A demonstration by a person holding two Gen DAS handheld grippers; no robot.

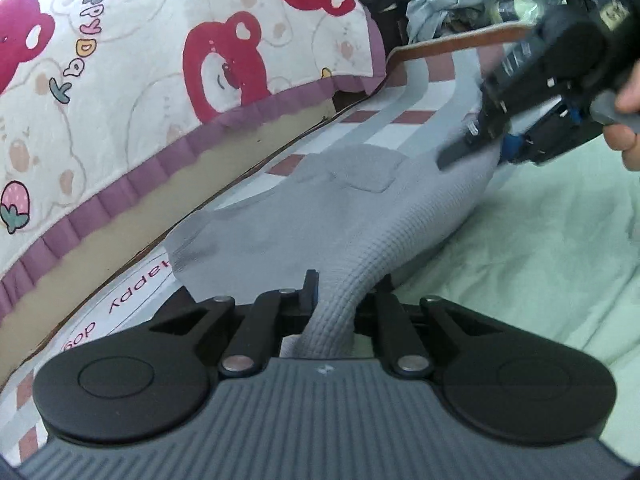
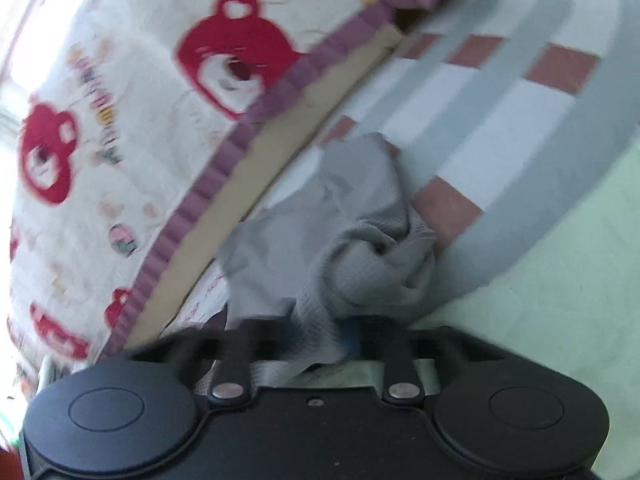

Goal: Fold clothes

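On the far left lay a cream blanket (image 1: 132,92) printed with red bears and edged in purple, heaped higher than the working surface. Beside it ran a checked sheet (image 1: 404,102) of white, grey and dusty pink, and to the right of that a pale green cover (image 1: 552,248), a little creased.

The grey garment (image 1: 332,220) stretched across the checked sheet and the green cover, held at both ends. The left gripper (image 1: 334,312) had its fingers closed on a gathered bunch of the knit, the fabric passing up between them. The right gripper (image 1: 472,148) was clamped on the other end, with the cloth sagging between the two; in its own view the fabric (image 2: 340,232) bunched in folds just ahead of the fingers.

It looked a light, soft, waffle-textured thing, limp and likely to slump and wrinkle. I judged corners or hems the better holds, pulled taut. The bedding beneath seemed soft and yielding, and might ruck up. Clutter (image 1: 448,4) sat at the back.
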